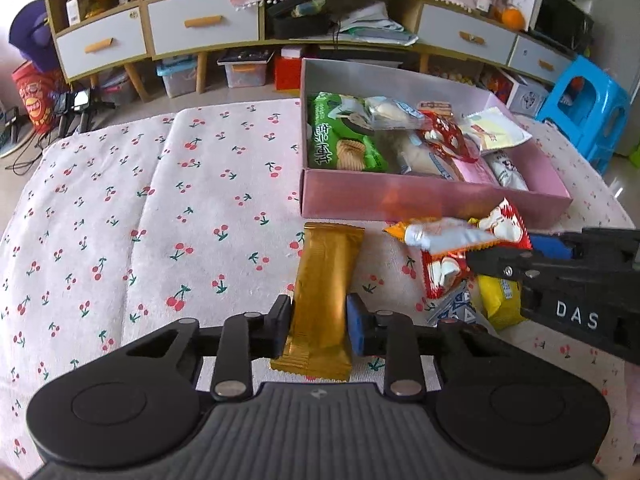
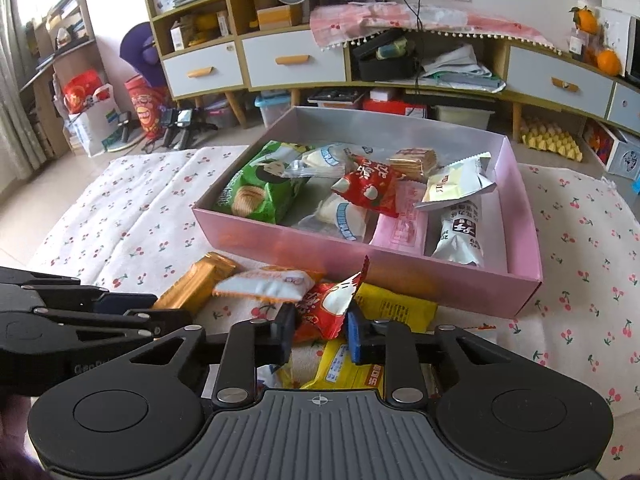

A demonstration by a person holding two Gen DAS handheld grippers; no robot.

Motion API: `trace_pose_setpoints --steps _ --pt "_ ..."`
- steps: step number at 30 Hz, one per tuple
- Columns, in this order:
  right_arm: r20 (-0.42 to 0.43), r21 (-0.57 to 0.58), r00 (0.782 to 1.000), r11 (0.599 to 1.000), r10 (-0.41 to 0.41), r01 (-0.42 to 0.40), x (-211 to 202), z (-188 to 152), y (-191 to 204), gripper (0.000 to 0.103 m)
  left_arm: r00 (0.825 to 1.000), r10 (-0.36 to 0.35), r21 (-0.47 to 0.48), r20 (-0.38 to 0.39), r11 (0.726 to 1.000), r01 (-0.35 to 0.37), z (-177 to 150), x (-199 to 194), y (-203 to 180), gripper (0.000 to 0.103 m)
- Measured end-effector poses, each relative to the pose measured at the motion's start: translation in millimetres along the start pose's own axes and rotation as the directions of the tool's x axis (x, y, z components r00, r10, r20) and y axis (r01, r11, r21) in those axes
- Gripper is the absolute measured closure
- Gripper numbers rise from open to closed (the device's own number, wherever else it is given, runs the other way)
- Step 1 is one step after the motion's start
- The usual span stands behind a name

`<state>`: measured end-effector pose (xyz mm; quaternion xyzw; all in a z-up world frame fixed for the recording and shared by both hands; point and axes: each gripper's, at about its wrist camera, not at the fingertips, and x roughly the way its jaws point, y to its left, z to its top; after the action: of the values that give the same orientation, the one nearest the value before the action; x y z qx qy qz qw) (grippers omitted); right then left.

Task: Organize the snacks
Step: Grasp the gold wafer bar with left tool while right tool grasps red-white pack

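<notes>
Pick-up step: left gripper (image 1: 318, 326) clamps the gold bar (image 1: 326, 292), right gripper (image 2: 320, 330) clamps the red packet (image 2: 326, 308) (both still on the cloth); next, carry them into the pink box (image 2: 360, 254).

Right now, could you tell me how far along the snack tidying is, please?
Done: several packets, including a green biscuit bag, lie in the pink box. In hand: the left tongs grip a gold wafer bar; the right tongs pinch a red packet. Left: an orange-white packet and yellow packets on the cloth.
</notes>
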<state>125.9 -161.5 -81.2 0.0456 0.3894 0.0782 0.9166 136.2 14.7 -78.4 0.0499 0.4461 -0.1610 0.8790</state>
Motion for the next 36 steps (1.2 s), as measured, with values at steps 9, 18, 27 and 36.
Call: trace_pose_setpoints --steps 9,18,27,36 --pt "-0.023 0.026 0.999 0.999 0.023 -0.022 -6.0 1.4 -0.2 0.082 1.0 -0.017 -0.033 -0.006 0.999 0.017 1.7 -4.4 0.6 0.076" --pt "-0.037 0.042 0.998 0.998 0.046 -0.045 -10.9 2.1 -0.1 0.083 1.0 -0.028 -0.038 0.006 0.999 0.028 4.1 -9.5 -0.2 0.077" --pt "-0.026 0.045 0.997 0.996 0.072 -0.071 -19.8 5.4 1.1 0.085 0.999 -0.036 -0.065 0.022 0.997 0.038 7.2 -16.0 1.7 0.077" --pt "-0.005 0.11 0.995 0.99 0.095 -0.094 -31.3 10.4 -11.3 0.085 0.998 -0.058 -0.102 0.037 0.993 0.062 10.4 -22.6 5.8 0.077"
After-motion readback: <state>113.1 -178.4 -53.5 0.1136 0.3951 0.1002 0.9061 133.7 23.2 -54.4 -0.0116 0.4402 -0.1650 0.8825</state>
